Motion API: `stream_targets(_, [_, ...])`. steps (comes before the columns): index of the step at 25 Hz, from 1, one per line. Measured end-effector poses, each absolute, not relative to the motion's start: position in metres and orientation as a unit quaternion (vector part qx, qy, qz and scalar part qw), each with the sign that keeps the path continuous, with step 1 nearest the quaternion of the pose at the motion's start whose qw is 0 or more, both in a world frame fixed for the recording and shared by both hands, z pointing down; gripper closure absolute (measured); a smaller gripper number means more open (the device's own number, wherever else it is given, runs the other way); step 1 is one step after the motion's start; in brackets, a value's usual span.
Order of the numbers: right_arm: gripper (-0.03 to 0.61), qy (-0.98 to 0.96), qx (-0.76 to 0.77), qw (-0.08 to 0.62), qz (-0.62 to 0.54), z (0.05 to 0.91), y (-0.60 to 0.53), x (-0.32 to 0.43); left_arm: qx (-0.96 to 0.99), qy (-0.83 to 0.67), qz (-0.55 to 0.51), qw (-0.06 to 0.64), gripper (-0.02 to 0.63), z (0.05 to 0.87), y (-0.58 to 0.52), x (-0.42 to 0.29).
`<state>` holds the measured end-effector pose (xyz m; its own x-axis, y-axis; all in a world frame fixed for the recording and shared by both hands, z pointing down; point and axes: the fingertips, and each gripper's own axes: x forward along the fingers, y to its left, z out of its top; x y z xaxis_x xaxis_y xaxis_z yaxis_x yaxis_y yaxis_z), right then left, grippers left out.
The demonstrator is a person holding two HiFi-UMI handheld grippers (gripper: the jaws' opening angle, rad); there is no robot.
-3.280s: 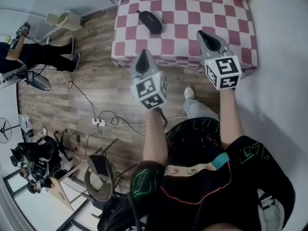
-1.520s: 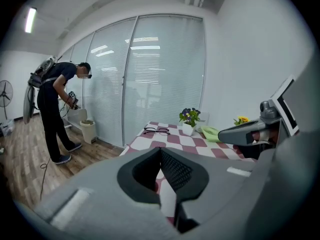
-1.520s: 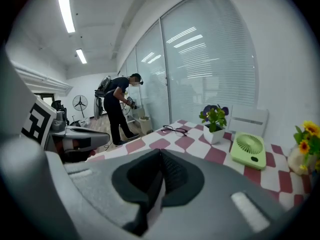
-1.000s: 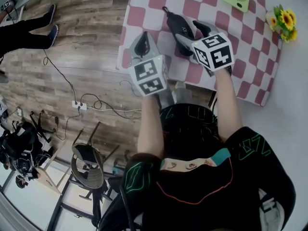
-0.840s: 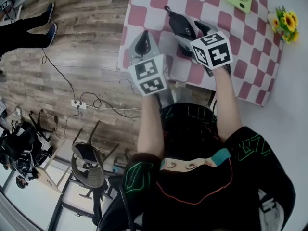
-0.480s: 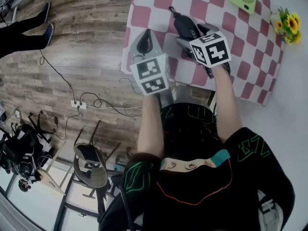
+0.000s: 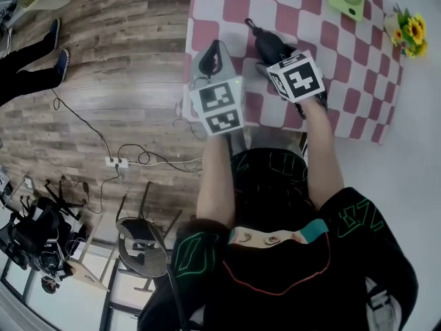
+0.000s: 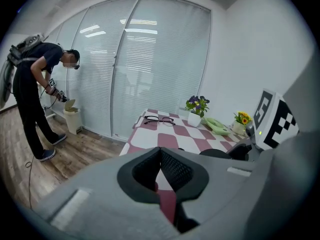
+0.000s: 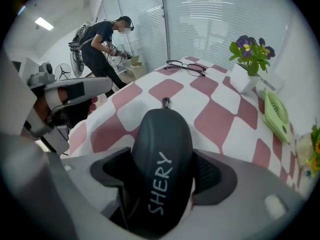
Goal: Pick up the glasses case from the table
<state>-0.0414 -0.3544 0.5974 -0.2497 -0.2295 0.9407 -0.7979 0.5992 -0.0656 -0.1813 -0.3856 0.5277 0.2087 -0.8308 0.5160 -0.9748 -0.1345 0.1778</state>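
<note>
The black, oval, hard-shell glasses case (image 9: 162, 139) lettered "SHERY" lies flat on the red-and-white checked desk (image 9: 215, 119), close to its near edge. The right gripper (image 9: 164, 170) points steeply down over it. Its jaws stand wide, have just been closing a little, and straddle the case without clamping it. The left gripper (image 8: 160, 151) hovers at the desk's near left corner, jaws together and empty.

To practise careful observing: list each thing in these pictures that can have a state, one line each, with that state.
glasses case: closed, lying on the table
right gripper: open, jaws just closing in, case between them, pads not yet pressing
left gripper: shut, empty
spectacles: out of the case, on the table
fan: lying flat
</note>
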Motion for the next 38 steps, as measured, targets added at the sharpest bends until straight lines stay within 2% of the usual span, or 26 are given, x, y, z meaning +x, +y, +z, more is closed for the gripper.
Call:
stream_targets(9, [0.207, -0.752, 0.423, 0.429, 0.269, 0.57, -0.378, -0.016, 0.766, -0.59, 0.137, 0.216, 0.604, 0.505, -0.412, -0.162])
stream_targets(27, [0.209, -0.803, 0.565, 0.152, 0.11, 0.409, -0.423, 0.105, 0.831, -0.549, 0.058, 0.069, 0.604, 0.386, -0.444, -0.039])
stream_targets(33, [0.209, -0.785, 0.609, 0.097, 0.052, 0.351, -0.427, 0.144, 0.847, -0.53, 0.029, 0.019, 0.604, 0.331, -0.455, -0.012])
stream_targets(38, [0.21, -0.774, 0.629, 0.068, 0.012, 0.316, -0.417, 0.169, 0.857, -0.515, 0.018, 0.006, 0.604, 0.307, -0.45, 0.011])
